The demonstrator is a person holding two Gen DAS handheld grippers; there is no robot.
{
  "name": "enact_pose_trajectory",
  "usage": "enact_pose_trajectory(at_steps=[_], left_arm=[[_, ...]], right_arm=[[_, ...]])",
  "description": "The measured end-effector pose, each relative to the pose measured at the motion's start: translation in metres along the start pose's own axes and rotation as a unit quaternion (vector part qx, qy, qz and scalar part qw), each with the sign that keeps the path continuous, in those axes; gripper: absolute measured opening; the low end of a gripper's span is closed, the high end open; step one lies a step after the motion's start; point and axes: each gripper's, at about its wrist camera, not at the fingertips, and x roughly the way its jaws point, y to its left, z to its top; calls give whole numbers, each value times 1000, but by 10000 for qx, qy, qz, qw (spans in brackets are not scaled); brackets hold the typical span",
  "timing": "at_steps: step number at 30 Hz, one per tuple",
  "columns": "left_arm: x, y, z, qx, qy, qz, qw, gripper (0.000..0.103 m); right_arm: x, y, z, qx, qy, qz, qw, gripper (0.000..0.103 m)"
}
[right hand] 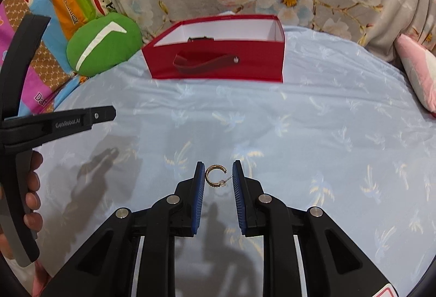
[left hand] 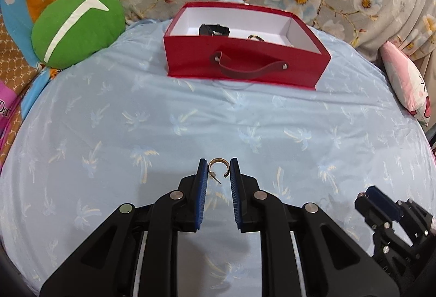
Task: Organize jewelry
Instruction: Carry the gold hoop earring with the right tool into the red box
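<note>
The black arm of the left tongs [right hand: 81, 121] carries the white brand "GenRobot.AI"; other print stays unclear.

R gripper [right hand: 218, 174] pinches gold hoop earring [right hand: 214, 176] btwn blue pads, above pale-blue sheet [right hand: 313, 138]. Red box [right hand: 218, 65] w/ strap handle sits farther back, dark item inside. Green cushion [right hand: 105, 47] left of box. L gripper [right hand: 81, 119] at left edge, fingers [right hand: 32, 182] on its grip.

- Bed sheet [left hand: 109, 133]: light blue, palm-tree print, slightly creased.
- Red box [left hand: 245, 65]: open-topped, strap handle in front, rests on the sheet's far part.
- Green cushion [left hand: 79, 27]: lies at the far left edge.
- Pink pillow [left hand: 406, 84]: lies at the right edge.
</note>
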Motion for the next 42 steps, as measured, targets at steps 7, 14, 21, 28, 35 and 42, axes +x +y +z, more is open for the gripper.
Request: enact_pose_trajectory(at_steps=[7, 14, 21, 28, 35, 42], left_arm=[[-11, 4, 21, 40, -302, 92, 9995, 16], [-15, 5, 53, 109, -615, 200, 9978, 16], [-7, 10, 103, 111, -925, 289, 9952, 16], [21, 14, 156, 106, -990, 301, 9946, 16], [61, 8, 212, 186, -1066, 381, 9934, 16], [111, 0, 260, 274, -1065, 433, 9930, 16]], right_arm=[[-9, -1, 41, -83, -447, -11, 9990, 19], [-3, -4, 84, -139, -747, 2, 9971, 19], [19, -2, 128, -280, -885, -43, 9957, 19], [61, -7, 181, -353, -875, -55, 9955, 19], [115, -15, 239, -338, -752, -24, 9966, 19], [175, -29, 292, -211, -515, 6, 9985, 19]])
